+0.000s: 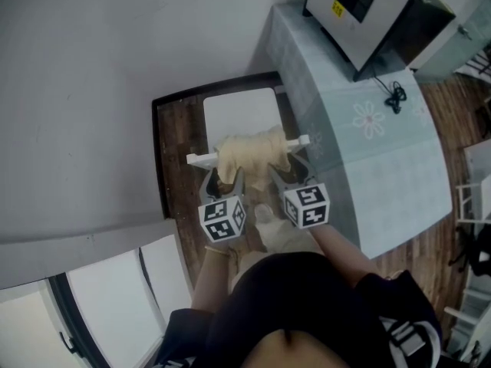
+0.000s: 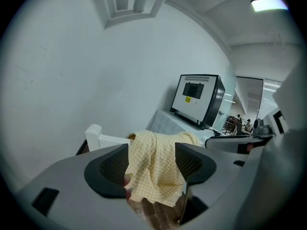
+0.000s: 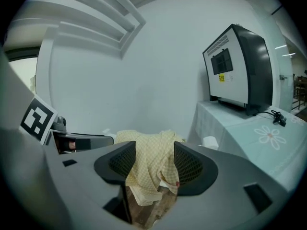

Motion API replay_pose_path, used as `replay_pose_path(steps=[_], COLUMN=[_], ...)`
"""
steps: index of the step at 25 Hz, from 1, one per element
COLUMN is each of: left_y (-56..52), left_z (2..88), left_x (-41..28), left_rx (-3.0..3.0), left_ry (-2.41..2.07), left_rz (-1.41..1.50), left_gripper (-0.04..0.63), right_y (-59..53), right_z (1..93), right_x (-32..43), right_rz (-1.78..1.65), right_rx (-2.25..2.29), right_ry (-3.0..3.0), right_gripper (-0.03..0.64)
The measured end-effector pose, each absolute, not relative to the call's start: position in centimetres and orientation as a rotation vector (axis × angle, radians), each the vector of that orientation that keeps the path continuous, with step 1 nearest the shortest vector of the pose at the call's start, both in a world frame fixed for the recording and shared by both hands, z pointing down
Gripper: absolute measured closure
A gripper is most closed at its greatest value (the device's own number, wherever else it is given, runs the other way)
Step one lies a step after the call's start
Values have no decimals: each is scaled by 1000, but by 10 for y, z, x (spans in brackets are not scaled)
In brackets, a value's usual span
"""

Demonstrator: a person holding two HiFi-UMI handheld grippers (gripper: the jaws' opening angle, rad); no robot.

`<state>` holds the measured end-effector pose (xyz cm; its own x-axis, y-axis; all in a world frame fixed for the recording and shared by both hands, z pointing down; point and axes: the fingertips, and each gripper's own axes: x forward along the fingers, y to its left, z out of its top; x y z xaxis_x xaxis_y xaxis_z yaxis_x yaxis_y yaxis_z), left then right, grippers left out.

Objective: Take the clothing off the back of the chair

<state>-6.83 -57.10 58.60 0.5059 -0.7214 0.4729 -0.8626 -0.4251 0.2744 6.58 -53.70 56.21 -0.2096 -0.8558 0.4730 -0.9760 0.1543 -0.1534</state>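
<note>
A pale yellow checked garment (image 1: 249,153) hangs bunched over the top rail (image 1: 198,159) of a white chair. Both grippers sit just in front of it, side by side. My left gripper (image 1: 223,181) reaches the cloth's left part, my right gripper (image 1: 287,173) its right part. In the left gripper view the cloth (image 2: 156,169) hangs between the wide-apart jaws of the left gripper (image 2: 152,164), unpinched. The right gripper view shows the same: the garment (image 3: 149,162) lies loosely between the spread jaws of the right gripper (image 3: 153,166). Both are open.
The chair's white seat (image 1: 239,113) faces the grey wall over a dark wooden floor (image 1: 178,140). Close on the right stands a table with a pale blue flowered cloth (image 1: 383,159), bearing a white and black machine (image 1: 368,14) and a black cable (image 1: 395,94).
</note>
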Motion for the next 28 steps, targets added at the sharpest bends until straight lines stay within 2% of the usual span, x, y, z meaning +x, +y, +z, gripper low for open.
replay_pose_path(steps=[7,23,25,28], left_y=[-586,-603,-603,-600], left_z=[610,632,632,631], left_x=[-65,-58,-57,-49], left_rx=[2232,2191,2190,2196], left_ry=[-1294,-1262,-1264,-1235], left_rz=[435,431,431,428], left_gripper=[279,279,283,340], right_y=[-553,-566,-566,-566], right_z=[585,605,605,606], right_x=[75,86,87,86], right_rz=[664,650,650,660], right_rx=[1780,1826,1843,1852], right_ry=[-2107,-2022,-2007,-1996], right_gripper=[365,356,356,357])
